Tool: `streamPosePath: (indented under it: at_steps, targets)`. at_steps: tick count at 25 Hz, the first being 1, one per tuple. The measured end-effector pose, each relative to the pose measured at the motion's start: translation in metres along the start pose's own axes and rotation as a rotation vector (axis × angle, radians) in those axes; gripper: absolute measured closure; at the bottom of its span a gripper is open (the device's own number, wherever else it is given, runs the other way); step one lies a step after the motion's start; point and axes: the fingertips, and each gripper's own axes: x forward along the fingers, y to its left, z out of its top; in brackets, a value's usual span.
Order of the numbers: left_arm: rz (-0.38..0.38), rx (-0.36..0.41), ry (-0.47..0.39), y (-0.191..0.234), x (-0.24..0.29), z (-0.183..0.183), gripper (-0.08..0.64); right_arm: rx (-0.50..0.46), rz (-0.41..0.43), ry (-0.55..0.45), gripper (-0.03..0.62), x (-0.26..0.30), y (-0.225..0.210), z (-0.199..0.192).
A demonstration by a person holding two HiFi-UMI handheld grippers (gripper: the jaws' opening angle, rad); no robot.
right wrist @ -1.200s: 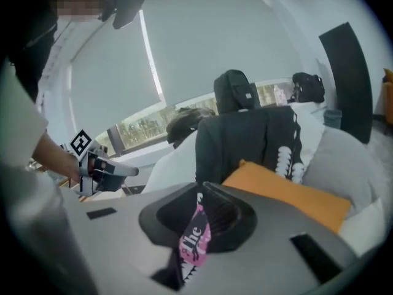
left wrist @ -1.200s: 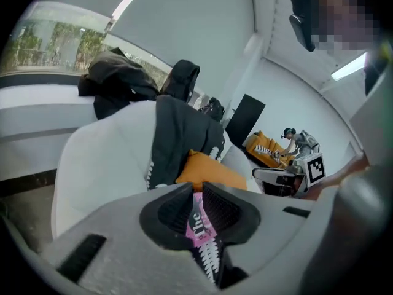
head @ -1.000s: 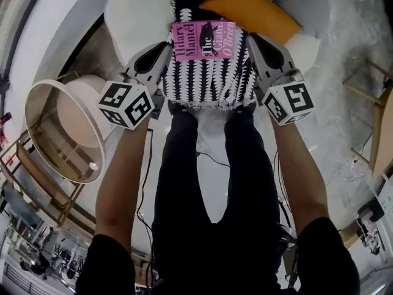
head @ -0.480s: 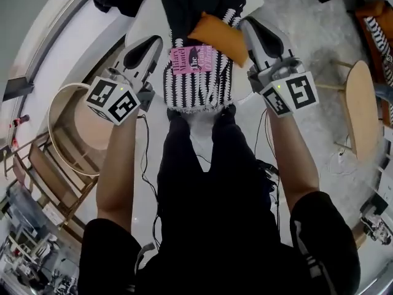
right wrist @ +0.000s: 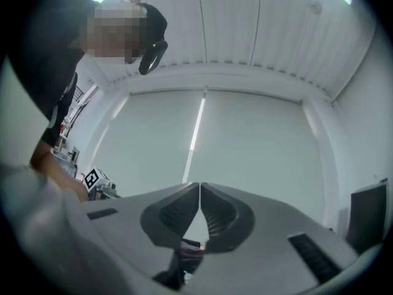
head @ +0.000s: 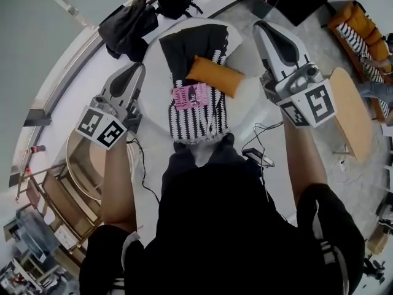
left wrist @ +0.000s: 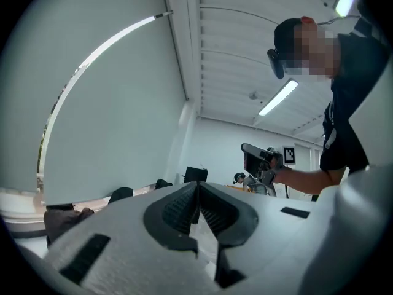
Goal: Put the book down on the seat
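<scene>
Lying on the seat (head: 244,59), the book (head: 191,95) shows illegible print.

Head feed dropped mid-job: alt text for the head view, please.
A pink book lies on the black-and-white throw covering a white seat, beside an orange cushion. The left gripper and right gripper flank it, shut and empty.

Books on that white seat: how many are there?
1. The pink book lies on the black-and-white throw over the seat, beside the orange cushion. More could be hidden under the throw.
</scene>
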Motion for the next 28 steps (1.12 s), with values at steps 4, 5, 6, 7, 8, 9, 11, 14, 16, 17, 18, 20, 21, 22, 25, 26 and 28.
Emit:
streamPosePath:
  at_steps: [4,5,6,7,8,9,11,14,16,17,18,20,21,22,25,26,28]
  targets:
    - [-0.006,0.038,-0.030,-0.004,-0.021,0.035,0.528,-0.012,0.030,-0.043,0.560,-0.004,0.004,0.048]
    - [-0.009,0.046,-0.039,-0.004,-0.026,0.043,0.528,-0.015,0.042,-0.043,0.560,-0.004,0.006,0.056]
    - [-0.013,0.055,-0.049,-0.005,-0.032,0.051,0.528,-0.021,0.054,-0.043,0.560,-0.003,0.009,0.064]
    - [-0.017,0.064,-0.057,-0.006,-0.038,0.059,0.528,-0.026,0.065,-0.046,0.560,-0.004,0.012,0.071]
    - [-0.020,0.073,-0.066,-0.008,-0.044,0.066,0.528,-0.029,0.074,-0.052,0.561,-0.005,0.015,0.078]
    - [-0.024,0.081,-0.075,-0.008,-0.050,0.073,0.528,-0.030,0.082,-0.060,0.560,-0.005,0.018,0.085]
    - [-0.030,0.090,-0.092,-0.008,-0.062,0.085,0.528,-0.032,0.082,-0.065,0.560,-0.006,0.023,0.096]
    - [-0.041,0.107,-0.111,-0.012,-0.082,0.103,0.528,-0.025,0.064,-0.065,0.561,-0.013,0.030,0.109]
    - [-0.051,0.135,-0.115,-0.017,-0.096,0.116,0.528,-0.018,0.049,-0.080,0.561,-0.021,0.035,0.119]
    - [-0.055,0.147,-0.117,-0.020,-0.104,0.122,0.528,-0.017,0.038,-0.087,0.561,-0.025,0.037,0.123]
    - [-0.055,0.155,-0.121,-0.022,-0.112,0.127,0.528,-0.017,0.027,-0.092,0.561,-0.028,0.040,0.126]
    - [-0.048,0.161,-0.133,-0.022,-0.127,0.135,0.528,-0.015,0.013,-0.094,0.561,-0.032,0.047,0.126]
    - [-0.041,0.160,-0.138,-0.021,-0.135,0.136,0.528,-0.012,0.010,-0.090,0.561,-0.032,0.050,0.124]
    - [-0.033,0.158,-0.141,-0.019,-0.142,0.137,0.528,-0.006,0.010,-0.085,0.561,-0.031,0.054,0.121]
    - [-0.006,0.142,-0.148,-0.015,-0.163,0.138,0.528,0.020,0.025,-0.082,0.561,-0.026,0.064,0.115]
    - [0.004,0.139,-0.149,-0.016,-0.169,0.138,0.528,0.025,0.034,-0.088,0.561,-0.025,0.067,0.114]
    - [0.024,0.141,-0.150,-0.021,-0.180,0.139,0.529,0.036,0.049,-0.105,0.561,-0.027,0.071,0.113]
